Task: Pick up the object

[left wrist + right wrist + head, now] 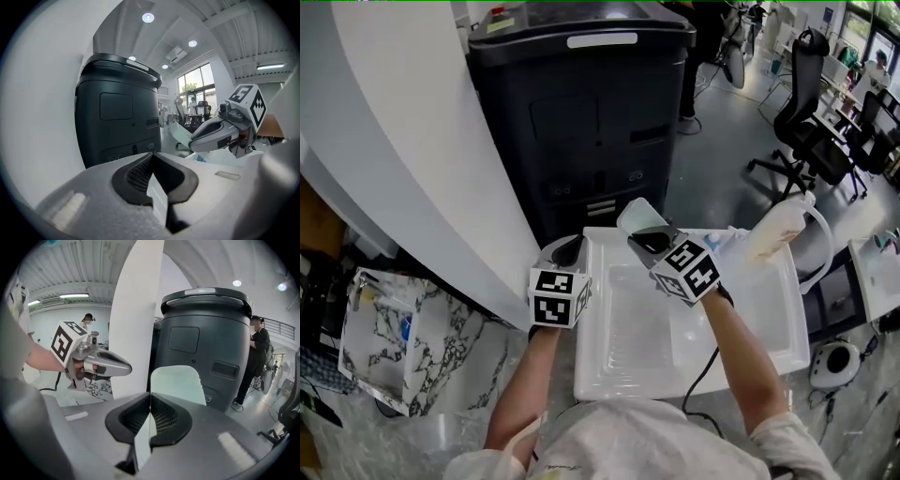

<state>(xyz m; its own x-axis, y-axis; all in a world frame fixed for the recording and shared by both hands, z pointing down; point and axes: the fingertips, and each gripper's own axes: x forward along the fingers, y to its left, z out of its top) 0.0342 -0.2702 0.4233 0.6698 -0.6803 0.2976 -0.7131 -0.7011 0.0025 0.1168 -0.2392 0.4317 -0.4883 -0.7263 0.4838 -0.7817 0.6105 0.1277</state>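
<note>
right forearm (748, 354) stretches forward, its hand-held gripper (645, 240) pinching pale sheet (636, 215).

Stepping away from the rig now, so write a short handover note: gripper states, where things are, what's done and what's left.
Grippers: left hand-held gripper is shut and empty, by the left rim of the white tray. The right hand-held gripper is shut on the pale green sheet.
Position: the sheet is held in the air over the tray's far end, in front of the dark bin.
Done: the pick-up.
Left: nothing visible; no drop spot is shown.
</note>
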